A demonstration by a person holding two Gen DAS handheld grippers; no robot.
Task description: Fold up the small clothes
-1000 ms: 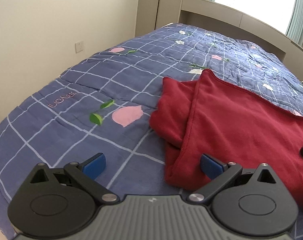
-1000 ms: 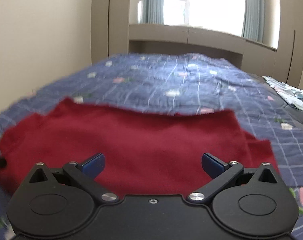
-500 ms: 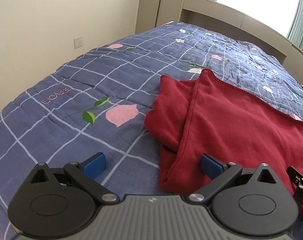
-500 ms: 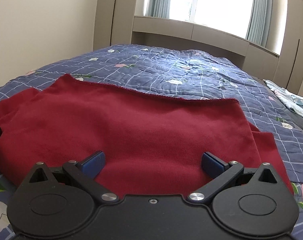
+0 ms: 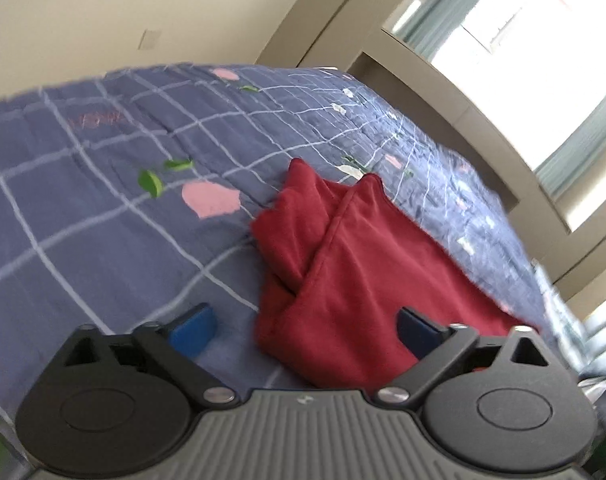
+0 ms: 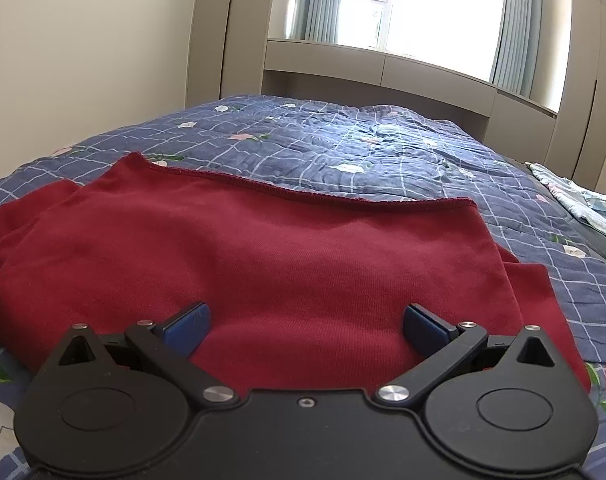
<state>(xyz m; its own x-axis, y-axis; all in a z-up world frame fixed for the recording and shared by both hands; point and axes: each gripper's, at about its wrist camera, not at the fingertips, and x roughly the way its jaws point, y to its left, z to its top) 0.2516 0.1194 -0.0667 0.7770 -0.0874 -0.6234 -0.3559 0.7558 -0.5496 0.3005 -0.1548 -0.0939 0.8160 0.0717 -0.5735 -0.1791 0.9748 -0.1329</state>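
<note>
The left hand-held gripper [image 5: 305, 330] has just been closing a little yet stands spread, the folded corner of the red garment [image 5: 367, 276] between its blue pads, untouched. The right hand-held gripper [image 6: 305, 324] is spread too, low over the garment's near part. The garment lies flat on the bed's blue quilt [image 6: 383, 152]. A pinch here may catch only the top layer, or quilt with it, so the fold drags askew. The left view is blurred and tilted; the garment's near hem hides behind both grippers, and its sleeves are hard to trace.
</note>
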